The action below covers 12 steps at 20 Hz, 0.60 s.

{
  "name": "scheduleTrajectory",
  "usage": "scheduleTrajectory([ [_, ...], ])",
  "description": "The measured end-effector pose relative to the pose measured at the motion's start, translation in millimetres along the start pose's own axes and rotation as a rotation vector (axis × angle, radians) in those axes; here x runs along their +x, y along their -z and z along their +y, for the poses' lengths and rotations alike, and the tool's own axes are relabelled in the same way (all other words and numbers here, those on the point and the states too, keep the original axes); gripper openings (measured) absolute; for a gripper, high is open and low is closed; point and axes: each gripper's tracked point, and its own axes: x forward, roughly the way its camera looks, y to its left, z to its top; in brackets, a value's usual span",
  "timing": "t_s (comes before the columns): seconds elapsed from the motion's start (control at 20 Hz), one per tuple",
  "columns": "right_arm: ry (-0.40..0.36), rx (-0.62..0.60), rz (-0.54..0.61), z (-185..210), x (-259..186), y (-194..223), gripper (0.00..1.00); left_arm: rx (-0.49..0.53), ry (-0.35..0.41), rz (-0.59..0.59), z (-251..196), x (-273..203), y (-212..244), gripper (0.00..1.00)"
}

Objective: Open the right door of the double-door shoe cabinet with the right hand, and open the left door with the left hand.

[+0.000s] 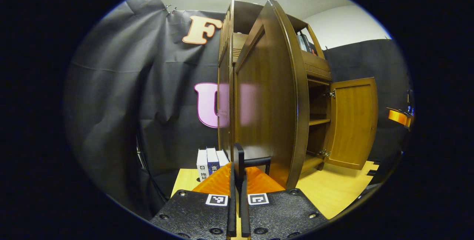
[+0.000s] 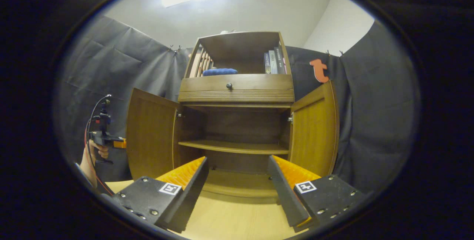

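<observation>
The shoe cabinet (image 2: 237, 121) stood on the pale wooden table (image 2: 229, 221) with both lower doors swung wide, so the task looked all but done. The left gripper (image 1: 237, 210) had its jaws pressed together on the black handle (image 1: 255, 161) of the left door (image 1: 266, 99), whose edge rose just in front of its camera. The right gripper (image 2: 237, 192) hung in front of the open cabinet with its jaws spread and holding nothing, well apart from the right door (image 2: 314, 132).

The likeliest trouble lay on the left. If the person pulled on with the handle pinched, the door could be forced past the limit of its hinges, straining them or dragging the cabinet across the table. Letting go carelessly, or drawing the hand away at an angle, could catch the handle and swing the door back toward shut. The right door hung free and might drift inward if knocked.

A few small boxes (image 1: 211, 162) stood on the table beside the cabinet's left flank, near the arc of the left door; swung further, it might strike them. Books (image 2: 274, 62) and a blue object (image 2: 219, 72) sat on the open top shelf above the drawer (image 2: 237, 86), and could shift if the cabinet were jolted. The inner shelf (image 2: 233, 146) looked bare.
</observation>
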Motion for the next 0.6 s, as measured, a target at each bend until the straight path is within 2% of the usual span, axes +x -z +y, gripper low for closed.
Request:
scheduleTrajectory([
  [0.05,0.001,-0.005,0.004,-1,0,2,0.94,-0.001,-0.005,-0.002,-1,0,-1,0.05],
  [0.15,0.001,-0.008,0.011,-4,-2,5,0.96,-0.005,0.002,-0.007,-3,0,0,0.07],
  [0.45,-0.015,0.003,0.011,-3,-8,11,0.94,-0.032,0.004,-0.019,-2,-10,-2,0.12],
  [0.6,-0.027,-0.005,0.000,2,-7,12,0.96,-0.038,-0.027,-0.032,5,-20,-5,0.27],
])
